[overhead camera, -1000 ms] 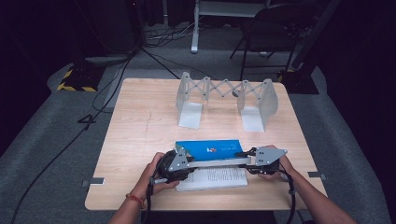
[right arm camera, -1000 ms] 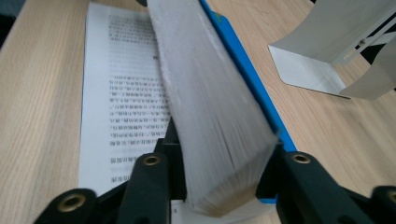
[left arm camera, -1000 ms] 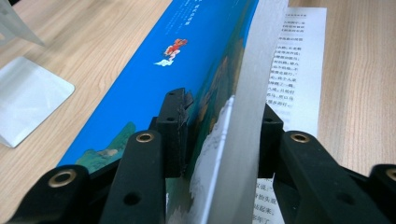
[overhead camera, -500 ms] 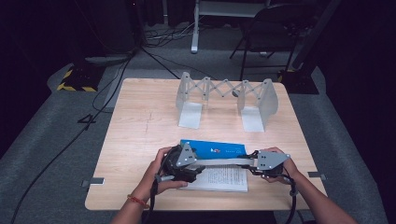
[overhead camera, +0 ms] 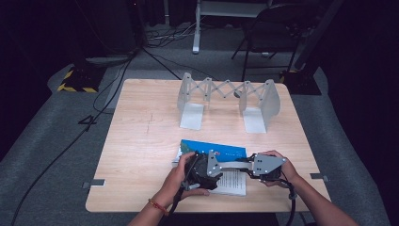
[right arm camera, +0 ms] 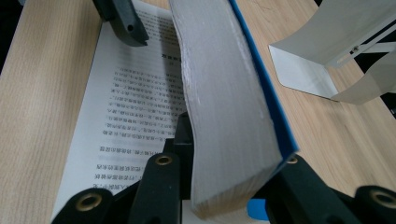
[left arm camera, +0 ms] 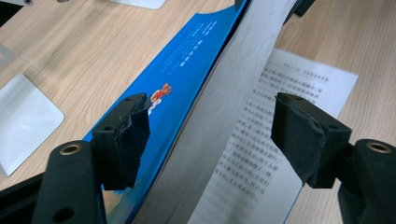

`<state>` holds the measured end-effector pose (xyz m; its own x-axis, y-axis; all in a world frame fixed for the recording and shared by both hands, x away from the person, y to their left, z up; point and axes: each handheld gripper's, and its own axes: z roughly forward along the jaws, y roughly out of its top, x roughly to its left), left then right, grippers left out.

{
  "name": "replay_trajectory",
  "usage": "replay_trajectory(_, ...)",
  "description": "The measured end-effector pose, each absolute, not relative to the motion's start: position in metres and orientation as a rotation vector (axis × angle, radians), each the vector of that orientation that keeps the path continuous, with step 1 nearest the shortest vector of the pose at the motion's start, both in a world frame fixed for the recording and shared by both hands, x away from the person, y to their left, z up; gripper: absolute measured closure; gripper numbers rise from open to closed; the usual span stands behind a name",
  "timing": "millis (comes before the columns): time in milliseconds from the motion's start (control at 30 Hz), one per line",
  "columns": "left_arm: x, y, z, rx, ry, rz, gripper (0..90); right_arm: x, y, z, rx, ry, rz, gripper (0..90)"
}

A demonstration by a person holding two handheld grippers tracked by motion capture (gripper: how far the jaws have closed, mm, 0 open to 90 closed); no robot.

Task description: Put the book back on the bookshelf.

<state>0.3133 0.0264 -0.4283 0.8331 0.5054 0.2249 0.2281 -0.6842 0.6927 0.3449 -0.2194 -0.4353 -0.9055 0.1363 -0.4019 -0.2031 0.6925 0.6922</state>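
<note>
Wooden table (overhead camera: 141,141) with a blue-covered book (overhead camera: 214,148) near its near edge, right of centre. The book lies open: one printed page (overhead camera: 233,183) flat on the table, and the thick block of remaining pages with the blue cover lifted up on edge.

Right gripper (overhead camera: 248,165) comes in from the right, held by the person's right hand (overhead camera: 277,169). In the right gripper view its jaws are clamped on the near end of the page block (right arm camera: 224,107), the blue cover (right arm camera: 268,102) on the outer side; the grip is tight, jaws as closed as they get on the stack.

Left gripper (overhead camera: 207,169) is in the person's left hand (overhead camera: 181,181), at the left end of the book. In the left gripper view its jaws stand apart, roughly half open, and have just been opening. The page block (left arm camera: 224,107) runs between the two pads (left arm camera: 135,140) without either pad pressing on it; the blue cover (left arm camera: 173,93) sits beside the left pad and the printed page (left arm camera: 261,154) below the right pad.

Far on the table stands a grey expandable bookend rack (overhead camera: 226,96), well apart from the book. Its base plate also shows in the right gripper view (right arm camera: 303,70). Black cables (overhead camera: 94,122) lie on the grey floor to the left.
</note>
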Motion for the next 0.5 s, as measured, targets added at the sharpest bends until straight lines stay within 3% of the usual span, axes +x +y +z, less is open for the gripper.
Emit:
replay_trajectory(100, 0.313, 0.027, -0.43, 2.331, 0.548, 0.586, 30.6, 0.345, -0.217, -0.433, -0.033, 2.485, 1.077, 72.6)
replay_trajectory(267, 0.317, 0.039, -0.433, 2.332, 0.514, 0.552, 57.4, 0.345, -0.212, -0.431, -0.022, 2.491, 1.068, 72.5)
replay_trajectory(500, 0.318, 0.045, -0.438, 2.311, 0.453, 0.572, 65.6, 0.346, -0.209, -0.429, -0.008, 2.483, 1.076, 70.7)
